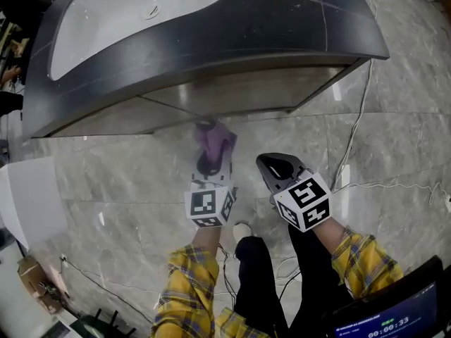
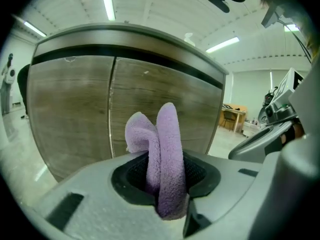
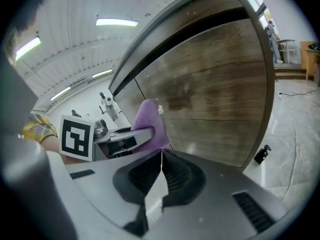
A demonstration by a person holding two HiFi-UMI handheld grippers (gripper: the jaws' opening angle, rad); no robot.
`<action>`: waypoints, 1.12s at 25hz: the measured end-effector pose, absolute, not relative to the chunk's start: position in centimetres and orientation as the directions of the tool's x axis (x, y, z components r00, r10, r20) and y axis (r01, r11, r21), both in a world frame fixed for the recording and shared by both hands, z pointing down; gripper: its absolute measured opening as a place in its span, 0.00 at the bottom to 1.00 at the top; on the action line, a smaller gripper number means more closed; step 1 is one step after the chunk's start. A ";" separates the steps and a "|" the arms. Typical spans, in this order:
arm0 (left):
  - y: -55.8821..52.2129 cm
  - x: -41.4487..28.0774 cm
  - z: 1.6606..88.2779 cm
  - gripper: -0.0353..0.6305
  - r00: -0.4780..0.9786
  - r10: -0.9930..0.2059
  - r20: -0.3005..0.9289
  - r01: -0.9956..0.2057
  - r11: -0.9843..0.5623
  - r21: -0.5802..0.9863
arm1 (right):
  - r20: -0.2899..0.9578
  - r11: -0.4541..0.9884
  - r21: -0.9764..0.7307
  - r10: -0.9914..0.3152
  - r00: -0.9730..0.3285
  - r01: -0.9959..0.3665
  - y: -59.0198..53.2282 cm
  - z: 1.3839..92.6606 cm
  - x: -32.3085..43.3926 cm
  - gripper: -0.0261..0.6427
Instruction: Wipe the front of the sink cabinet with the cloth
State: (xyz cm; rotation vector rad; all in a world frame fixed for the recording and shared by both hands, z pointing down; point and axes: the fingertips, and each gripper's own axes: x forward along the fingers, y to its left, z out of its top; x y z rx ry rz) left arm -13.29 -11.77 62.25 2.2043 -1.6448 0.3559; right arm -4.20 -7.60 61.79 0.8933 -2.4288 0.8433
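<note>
The left gripper is clamped on a purple cloth. The cloth is pinched between the dark pads and stands up out of the jaws in two soft folds. It points at the front of the sink cabinet, a curved face of brown wood-grain doors with a thin upright seam between two of them. The cloth is close to the doors, but whether it touches them cannot be told.

The right gripper is just beside the left one, on its right. Its jaws are pressed together with nothing between them. From its own camera, the left gripper and the purple cloth show ahead and to the left, with the cabinet front rising behind.

From the head view, both grippers are held low over a grey marble floor. Yellow plaid sleeves show behind them. Above the doors lies a dark countertop with a white sink. White cables trail over the floor to the right.
</note>
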 end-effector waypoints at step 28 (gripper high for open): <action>-17.8 -12.4 69.8 0.22 0.230 -0.847 0.480 -0.970 -0.162 0.181 | 0.550 0.572 -0.417 -0.460 -0.697 -0.706 -11.8 65.0 -1.8 0.05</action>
